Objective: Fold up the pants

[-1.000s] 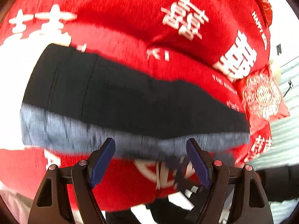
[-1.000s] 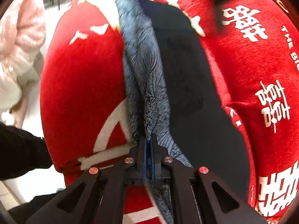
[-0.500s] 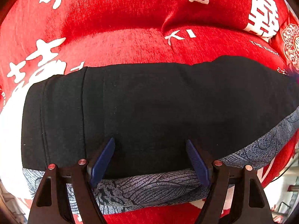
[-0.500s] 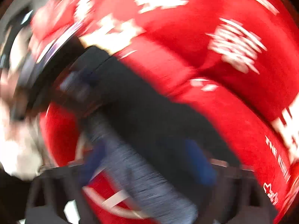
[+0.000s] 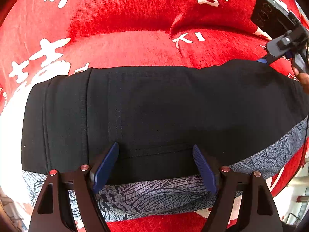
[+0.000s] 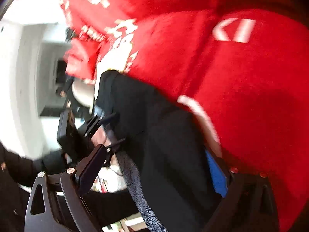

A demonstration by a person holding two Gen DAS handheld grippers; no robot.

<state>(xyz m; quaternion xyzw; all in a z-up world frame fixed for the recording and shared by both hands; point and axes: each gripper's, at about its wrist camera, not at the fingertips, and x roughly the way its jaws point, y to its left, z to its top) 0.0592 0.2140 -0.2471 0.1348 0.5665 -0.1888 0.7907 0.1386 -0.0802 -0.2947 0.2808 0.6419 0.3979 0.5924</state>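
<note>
Black pants (image 5: 154, 112) with a grey patterned stripe (image 5: 154, 195) along the near edge lie folded lengthwise on a red blanket (image 5: 125, 44). My left gripper (image 5: 154, 166) is open and empty, its blue pads just over the pants' near edge. My right gripper (image 6: 154, 170) is open, with the pants (image 6: 170, 154) between its spread fingers but not clamped. The right gripper also shows in the left wrist view (image 5: 264, 60), at the pants' far right edge. The right wrist view is blurred.
The red blanket with white characters covers a soft cushioned surface (image 6: 251, 96). The left gripper shows in the right wrist view (image 6: 108, 127) beside the pants. Past the blanket's left edge in that view is a white room (image 6: 25, 67).
My right gripper has let go of the patterned edge, opened and swung round to the pants' far right edge. My left gripper has moved in over the pants, still open.
</note>
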